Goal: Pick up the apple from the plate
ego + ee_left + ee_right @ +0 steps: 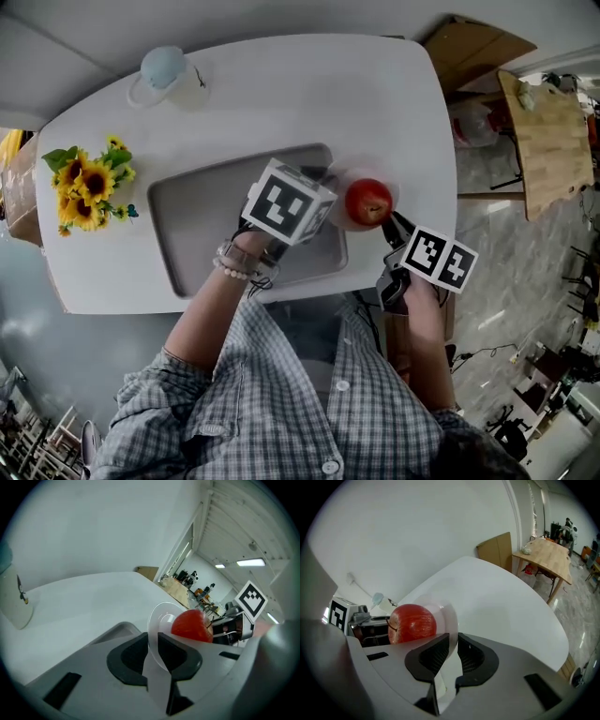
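Note:
A red apple [368, 202] sits on a small translucent plate [361, 174] over the right end of the white table [309, 94]. My left gripper [330, 187] is shut on the plate's left rim, and my right gripper [392, 225] is shut on its near-right rim. In the left gripper view the plate [161, 613] stands edge-on between the closed jaws of the left gripper [153, 644], with the apple [190, 625] just beyond. The right gripper view shows the plate's rim [445, 613] pinched in the right gripper [453, 648], the apple [412, 623] at its left.
A grey tray [197, 225] lies in the table's middle, partly under my left gripper. Sunflowers [84, 178] stand at the left edge, and a blue-topped object [164, 70] at the far left corner. A wooden table [553, 131] and cardboard [473, 47] stand on the floor to the right.

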`<state>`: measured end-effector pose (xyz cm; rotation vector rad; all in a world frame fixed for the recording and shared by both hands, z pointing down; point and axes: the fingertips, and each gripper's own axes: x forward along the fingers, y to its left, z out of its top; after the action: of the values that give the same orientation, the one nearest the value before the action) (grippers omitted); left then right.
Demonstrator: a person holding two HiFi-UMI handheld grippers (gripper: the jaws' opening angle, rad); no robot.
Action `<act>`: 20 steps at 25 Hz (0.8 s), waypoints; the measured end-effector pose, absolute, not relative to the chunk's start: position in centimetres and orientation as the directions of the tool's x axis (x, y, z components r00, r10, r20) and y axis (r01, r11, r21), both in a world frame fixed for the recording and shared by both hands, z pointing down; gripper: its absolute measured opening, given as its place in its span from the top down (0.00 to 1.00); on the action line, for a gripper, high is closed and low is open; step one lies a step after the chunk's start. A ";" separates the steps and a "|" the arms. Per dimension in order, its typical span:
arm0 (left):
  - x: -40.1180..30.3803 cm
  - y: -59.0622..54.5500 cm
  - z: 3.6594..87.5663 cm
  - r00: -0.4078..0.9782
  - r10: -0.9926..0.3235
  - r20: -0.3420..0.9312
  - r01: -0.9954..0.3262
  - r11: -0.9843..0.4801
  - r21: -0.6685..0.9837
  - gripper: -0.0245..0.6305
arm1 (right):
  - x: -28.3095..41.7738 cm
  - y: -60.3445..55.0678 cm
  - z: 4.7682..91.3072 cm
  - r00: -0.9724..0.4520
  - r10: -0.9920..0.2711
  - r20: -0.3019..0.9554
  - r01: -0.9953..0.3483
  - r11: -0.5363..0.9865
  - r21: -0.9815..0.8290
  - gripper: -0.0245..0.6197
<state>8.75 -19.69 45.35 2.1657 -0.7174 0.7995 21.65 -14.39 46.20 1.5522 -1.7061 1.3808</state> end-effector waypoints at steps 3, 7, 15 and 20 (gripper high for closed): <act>10.5 -19.9 46.0 0.656 -0.211 0.724 -0.658 -0.629 0.414 0.85 | 23.3 -14.2 46.5 -0.239 -0.473 0.848 -0.918 -0.175 -0.357 0.86; 12.9 -20.1 47.0 0.658 -0.159 0.736 -0.624 -0.662 0.415 0.85 | 25.5 -14.2 46.7 -0.205 -0.473 0.857 -0.916 -0.216 -0.339 0.86; 16.9 -21.8 47.8 0.664 -0.109 0.739 -0.557 -0.732 0.392 0.85 | 28.0 -13.2 48.5 -0.167 -0.437 0.884 -0.901 -0.295 -0.317 0.86; 18.7 -21.3 49.0 0.630 -0.038 0.775 -0.519 -0.764 0.384 0.85 | 29.2 -12.3 49.7 -0.167 -0.422 0.891 -0.858 -0.382 -0.342 0.86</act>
<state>18.73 -21.28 49.02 2.2556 -0.4339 1.0542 29.17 -12.31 49.68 1.7248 -1.4586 1.5671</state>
